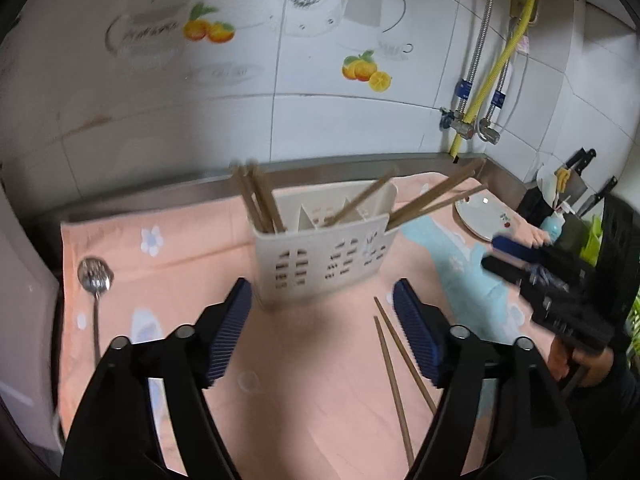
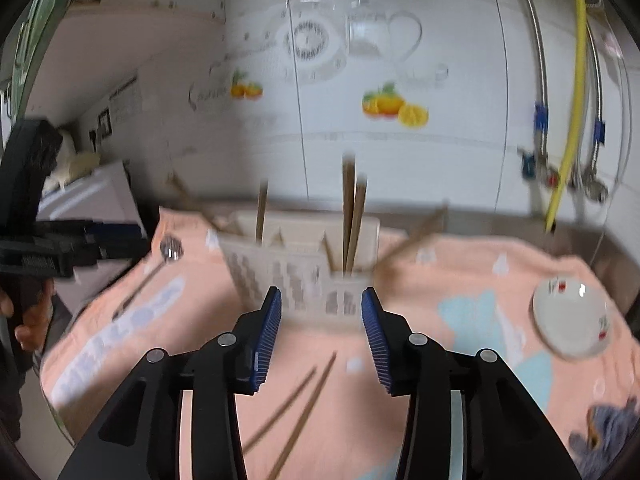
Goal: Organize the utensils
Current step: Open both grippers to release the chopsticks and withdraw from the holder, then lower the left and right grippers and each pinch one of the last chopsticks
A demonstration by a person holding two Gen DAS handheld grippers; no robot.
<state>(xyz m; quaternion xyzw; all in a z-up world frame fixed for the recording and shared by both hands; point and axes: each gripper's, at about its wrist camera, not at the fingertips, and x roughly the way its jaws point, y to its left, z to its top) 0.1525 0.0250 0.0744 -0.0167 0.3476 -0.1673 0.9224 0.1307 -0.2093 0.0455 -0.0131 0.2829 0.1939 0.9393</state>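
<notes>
Straight ahead of the left gripper (image 1: 322,334), just past its fingertips, stands the white slotted holder (image 1: 324,256) on a peach towel (image 1: 168,248), with several chopsticks already leaning in its compartments: a bunch (image 1: 256,196) at its left end, one in the middle and more slanting out to the right. The left gripper's jaws stand wide apart with nothing between them, only bare towel. Just to the right of its right finger lies a loose pair of chopsticks (image 1: 394,376) flat on the towel, and well off to its left lies a metal slotted spoon (image 1: 95,280), bowl away from the camera. The right gripper (image 2: 322,338) faces the same holder from the other side; its jaws are partly open and empty too, and the loose pair shows below and between its fingers, nearer the tool than the holder is. A small white plate (image 2: 570,320) sits off to its right, near the towel's edge. Judging by this, the job looks well along but unfinished: most chopsticks are stowed, while the pair on the towel and the spoon are not yet in the holder. Whether the plate belongs to the tidying cannot be told. The loose pair looks the likeliest next pick for either tool.
</notes>
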